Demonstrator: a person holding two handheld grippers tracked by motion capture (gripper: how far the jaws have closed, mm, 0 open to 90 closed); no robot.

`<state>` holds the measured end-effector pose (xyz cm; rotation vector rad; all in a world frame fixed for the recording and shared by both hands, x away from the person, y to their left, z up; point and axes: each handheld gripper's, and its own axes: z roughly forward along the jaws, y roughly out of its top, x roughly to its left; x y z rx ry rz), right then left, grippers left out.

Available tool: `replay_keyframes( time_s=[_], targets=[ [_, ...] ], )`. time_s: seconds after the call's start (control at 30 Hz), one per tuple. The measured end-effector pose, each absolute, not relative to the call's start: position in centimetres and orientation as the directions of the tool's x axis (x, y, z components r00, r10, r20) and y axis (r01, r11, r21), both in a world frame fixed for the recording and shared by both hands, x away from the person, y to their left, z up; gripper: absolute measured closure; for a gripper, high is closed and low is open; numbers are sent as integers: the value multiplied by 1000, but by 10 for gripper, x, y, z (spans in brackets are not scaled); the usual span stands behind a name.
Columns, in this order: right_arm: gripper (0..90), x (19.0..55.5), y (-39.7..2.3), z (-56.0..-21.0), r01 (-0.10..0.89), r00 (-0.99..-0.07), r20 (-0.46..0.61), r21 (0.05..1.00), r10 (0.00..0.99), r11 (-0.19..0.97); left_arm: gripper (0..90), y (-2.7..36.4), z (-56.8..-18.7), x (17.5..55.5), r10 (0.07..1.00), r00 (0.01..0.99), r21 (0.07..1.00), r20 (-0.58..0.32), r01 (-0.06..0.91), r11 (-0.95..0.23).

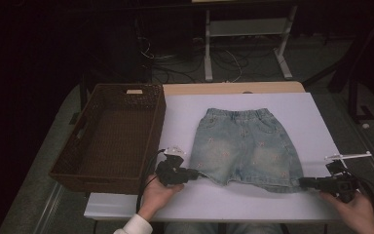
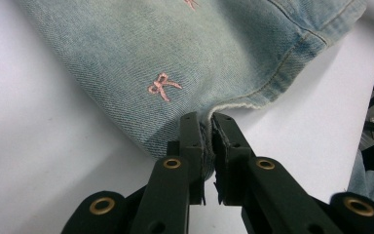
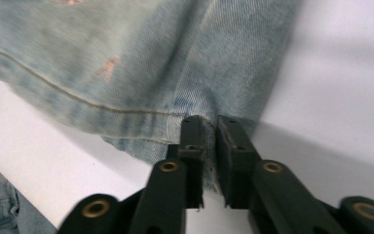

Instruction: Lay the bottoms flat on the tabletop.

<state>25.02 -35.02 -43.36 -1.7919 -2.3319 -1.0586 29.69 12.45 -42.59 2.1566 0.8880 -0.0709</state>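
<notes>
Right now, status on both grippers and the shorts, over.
Left gripper shut on denim shorts at one hem corner. Right gripper shut on the other corner. Shorts flat on table; basket clear.

High view: overhead, facing forward over the table (image 1: 253, 105). Gripper views: close, along jaws. Shared: shorts (image 1: 243, 146) hem corners.

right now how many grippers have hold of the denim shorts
2. The left gripper pinches the hem corner of the denim shorts on the side nearer the basket; the right gripper pinches the opposite hem corner, near the table's right edge.
</notes>
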Motion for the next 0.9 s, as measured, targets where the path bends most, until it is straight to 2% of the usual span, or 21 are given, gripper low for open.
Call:
replay_keyframes(
  time_s=[0.2,0.47,0.7,0.77,0.83,0.9],
  targets=[
    [640,245,-343,-423,812,-391,370,570,843,127,831,125,-425,297,576,752,649,-321,617,-445],
    [572,249,-334,-425,795,-419,358,589,834,147,831,124,-426,296,578,752,648,-316,616,-447],
    [511,254,-324,-433,828,-399,321,528,859,187,831,124,-426,296,581,750,648,-315,618,-446],
    [554,252,-322,-435,834,-389,275,511,879,209,831,124,-425,295,580,752,648,-313,616,-449],
    [651,251,-320,-434,834,-391,244,503,888,229,831,123,-425,295,583,751,647,-311,617,-449],
    [762,251,-320,-435,834,-403,267,501,875,232,832,123,-424,294,586,752,649,-303,613,-451]
  ],
)
